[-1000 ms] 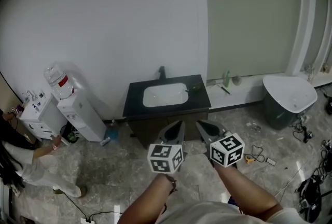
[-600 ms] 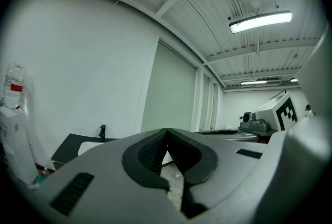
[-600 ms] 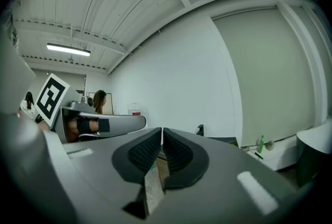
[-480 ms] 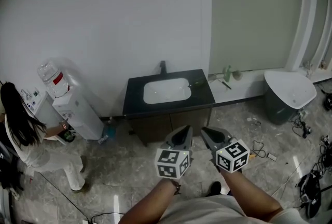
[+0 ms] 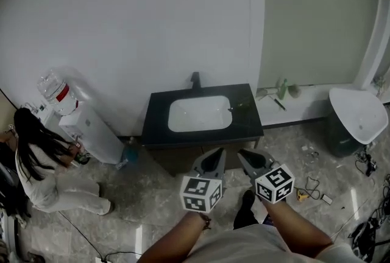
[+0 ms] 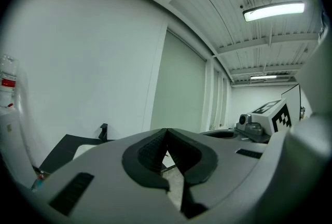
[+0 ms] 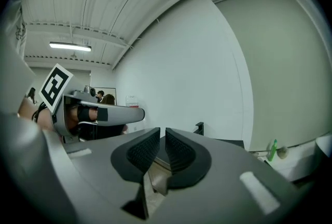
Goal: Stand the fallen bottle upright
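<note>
A black vanity (image 5: 250, 128) with a white basin stands against the wall. On its counter, right of the basin, lies a small dark-green thing (image 5: 243, 105), too small to identify. A green bottle (image 5: 281, 89) (image 7: 272, 150) stands upright on the white ledge further right. Both grippers hover side by side in front of the vanity, well short of it. My left gripper (image 5: 213, 155) (image 6: 167, 132) is shut with nothing in it. My right gripper (image 5: 247, 157) (image 7: 162, 132) shows a narrow gap; its jaws are opening with nothing between them.
A water dispenser (image 5: 91, 134) with a big bottle on top stands at the left, and a person (image 5: 42, 164) crouches beside it. A white tub (image 5: 359, 122) sits at the right. Cables and small parts (image 5: 311, 185) lie on the marble floor.
The vanity has come closer and sits larger in view. Both grippers have dropped a little in the picture, still side by side. The person at the left has crouched by the dispenser.
</note>
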### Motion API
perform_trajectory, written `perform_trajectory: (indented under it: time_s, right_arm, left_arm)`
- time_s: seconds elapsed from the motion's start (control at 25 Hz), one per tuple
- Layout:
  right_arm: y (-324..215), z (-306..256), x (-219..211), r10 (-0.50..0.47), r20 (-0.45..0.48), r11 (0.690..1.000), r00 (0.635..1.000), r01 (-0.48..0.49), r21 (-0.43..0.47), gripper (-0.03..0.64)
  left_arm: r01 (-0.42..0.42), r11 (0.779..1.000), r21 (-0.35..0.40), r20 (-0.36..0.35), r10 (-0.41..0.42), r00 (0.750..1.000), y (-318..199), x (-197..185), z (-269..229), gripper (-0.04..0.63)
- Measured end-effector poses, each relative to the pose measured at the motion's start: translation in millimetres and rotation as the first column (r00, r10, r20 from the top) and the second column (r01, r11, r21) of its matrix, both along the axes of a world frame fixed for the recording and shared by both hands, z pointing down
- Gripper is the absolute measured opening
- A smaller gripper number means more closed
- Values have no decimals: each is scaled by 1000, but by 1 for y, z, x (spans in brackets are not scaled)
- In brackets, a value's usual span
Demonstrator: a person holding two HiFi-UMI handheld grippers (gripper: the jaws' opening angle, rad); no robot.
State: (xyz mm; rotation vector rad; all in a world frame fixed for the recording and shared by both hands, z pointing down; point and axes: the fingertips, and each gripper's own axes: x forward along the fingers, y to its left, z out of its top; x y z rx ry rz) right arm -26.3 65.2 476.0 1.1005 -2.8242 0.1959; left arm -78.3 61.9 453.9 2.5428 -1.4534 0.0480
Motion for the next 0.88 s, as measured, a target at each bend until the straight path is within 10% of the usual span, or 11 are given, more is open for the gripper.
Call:
perform_trajectory:
  time_s: [0.36,0.88]
  right_arm:
    - [-216,30,47,-198,-154,980,968,192,-52,32]
    - [-371,107,34,-407,-482,909,776,396,-130,63]
  left_arm:
    - [41,997,-69,-23,-43,999,-201,50,23,9]
    - [97,985,-141,-41,-103,994,-314,38,54,9]
